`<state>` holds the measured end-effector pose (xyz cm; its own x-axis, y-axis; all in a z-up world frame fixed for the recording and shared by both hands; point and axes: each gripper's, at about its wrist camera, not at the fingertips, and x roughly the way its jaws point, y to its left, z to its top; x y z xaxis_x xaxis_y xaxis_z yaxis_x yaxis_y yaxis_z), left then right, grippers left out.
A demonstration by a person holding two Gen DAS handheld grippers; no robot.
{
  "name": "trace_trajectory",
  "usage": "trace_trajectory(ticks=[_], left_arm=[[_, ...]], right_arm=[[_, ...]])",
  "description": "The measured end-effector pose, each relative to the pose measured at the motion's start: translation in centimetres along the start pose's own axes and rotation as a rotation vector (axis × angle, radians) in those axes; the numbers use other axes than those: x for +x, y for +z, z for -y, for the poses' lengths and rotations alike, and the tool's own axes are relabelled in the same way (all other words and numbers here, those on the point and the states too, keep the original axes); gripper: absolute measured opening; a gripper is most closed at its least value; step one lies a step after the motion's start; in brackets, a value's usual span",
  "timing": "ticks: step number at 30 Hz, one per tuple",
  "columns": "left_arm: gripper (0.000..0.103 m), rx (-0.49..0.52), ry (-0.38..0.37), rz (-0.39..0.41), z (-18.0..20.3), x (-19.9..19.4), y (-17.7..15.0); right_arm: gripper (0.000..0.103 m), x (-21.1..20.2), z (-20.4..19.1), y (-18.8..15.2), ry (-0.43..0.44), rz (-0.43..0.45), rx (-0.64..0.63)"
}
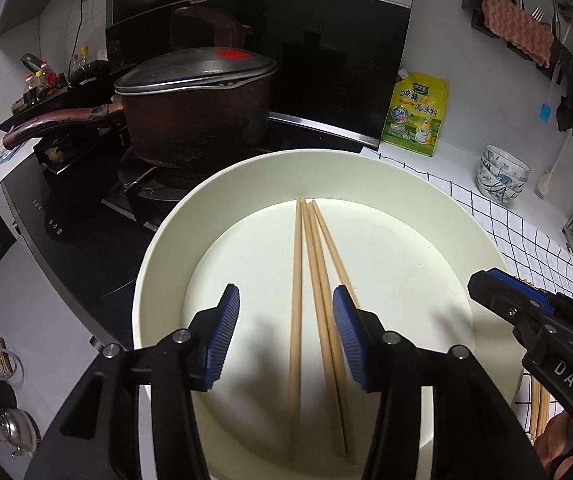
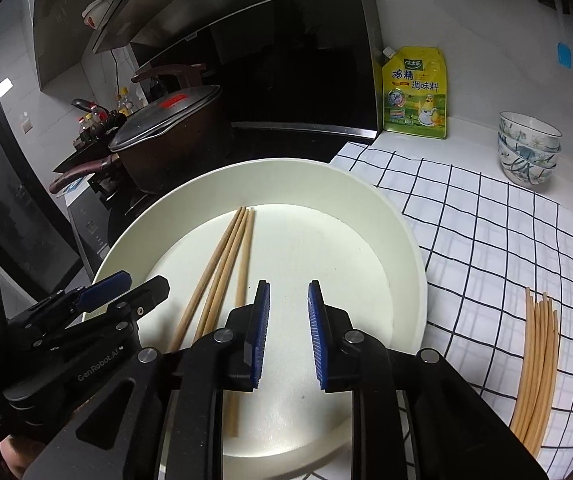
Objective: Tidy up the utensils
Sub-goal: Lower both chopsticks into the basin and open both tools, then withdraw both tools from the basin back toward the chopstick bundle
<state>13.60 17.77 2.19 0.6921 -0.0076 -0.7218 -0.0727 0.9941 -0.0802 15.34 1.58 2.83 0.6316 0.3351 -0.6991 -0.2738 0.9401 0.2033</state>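
Chopsticks (image 1: 314, 264) lie in the basin (image 1: 246, 172); both tools (image 1: 286, 320) (image 2: 288, 320) released above.

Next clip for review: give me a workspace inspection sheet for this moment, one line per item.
Surface: white countertop under a checked cloth, beside a black stove.
Job's things: three chopsticks lying in the white dish; a bundle of chopsticks on the cloth.
Clutter: lidded pot, seasoning pouch, stacked bowls.
Grippers: left claw open over the chopsticks; right claw open, empty, over the dish.
Cables: one cord on the wall behind the stove.
Surroundings: range hood, wall rack with utensils.
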Motion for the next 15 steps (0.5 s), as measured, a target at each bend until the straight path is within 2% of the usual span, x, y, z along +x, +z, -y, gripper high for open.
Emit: trace_trajectory(ticks=[5, 6, 7, 8, 15], left_arm=[[0.052, -0.001, -0.006, 0.009, 0.3, -1.1, -0.4], [0.059, -0.003, -0.010, 0.010, 0.4, -1.3, -0.5], [0.072, -0.006, -0.016, 0.015, 0.5, -1.6, -0.6], [0.075, -0.007, -0.019, 0.024, 0.6, -2.0, -0.7], [0.080, 0.008, -0.026, 0.050, 1.9, -3.8, -1.2]], right_arm=[[0.024, -1.3, 0.1, -0.7, -0.009, 0.016, 0.003], [0.025, -1.5, 0.1, -0.8, -0.011, 0.020, 0.003], [0.026, -1.8, 0.2, -1.0, -0.012, 0.025, 0.005], [0.027, -2.2, 0.4, -1.1, -0.013, 0.030, 0.005], [0.032, -4.8, 2.0, -2.3, -0.046, 0.062, 0.032]])
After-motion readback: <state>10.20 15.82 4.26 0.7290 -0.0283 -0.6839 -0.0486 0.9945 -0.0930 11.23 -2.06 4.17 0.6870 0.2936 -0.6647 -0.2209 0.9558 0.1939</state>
